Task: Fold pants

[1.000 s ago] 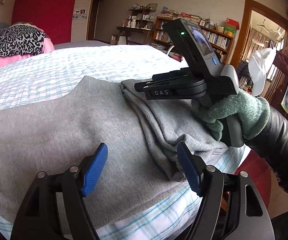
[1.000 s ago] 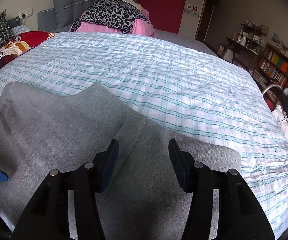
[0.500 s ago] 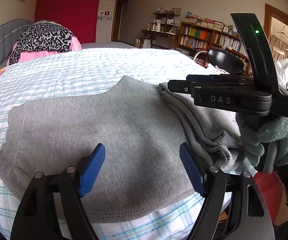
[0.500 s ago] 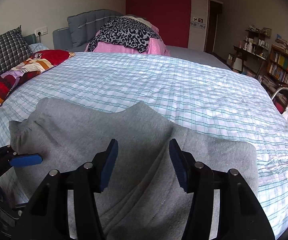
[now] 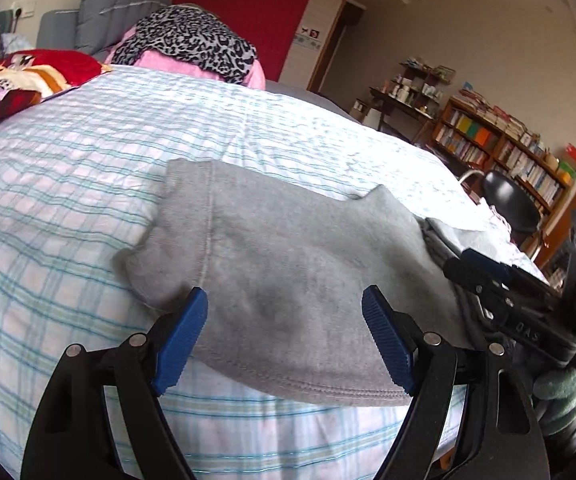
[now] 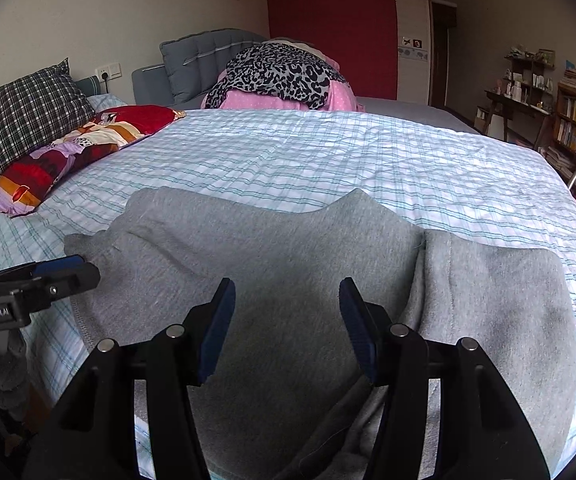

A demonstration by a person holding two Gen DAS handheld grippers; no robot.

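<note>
Grey pants point(image 5: 288, 256) lie folded on the checked bed sheet point(image 5: 67, 208), near its front edge. My left gripper point(image 5: 283, 320) hovers open over the pants' near hem, blue pads wide apart, nothing between them. In the right wrist view the pants point(image 6: 279, 248) spread across the middle, with a folded-over part point(image 6: 496, 300) to the right. My right gripper point(image 6: 288, 316) stands open above the cloth, gripping nothing. The left gripper point(image 6: 43, 276) shows at the pants' left end. In the left wrist view the right gripper point(image 5: 488, 280) sits at the right, held by a green-gloved hand point(image 5: 560, 396).
A leopard-print and pink pile point(image 6: 279, 76) lies at the bed's far end, with a checked pillow point(image 6: 31, 116) and a red patterned cushion point(image 6: 87, 144) at the left. Bookshelves point(image 5: 508, 148) and a black chair point(image 5: 508, 204) stand right of the bed.
Both grippers have shifted left along the pants. The left gripper rolled, its jaws widened a little, and it now faces the pants' left part. The folded-over part now lies right of the right gripper.
</note>
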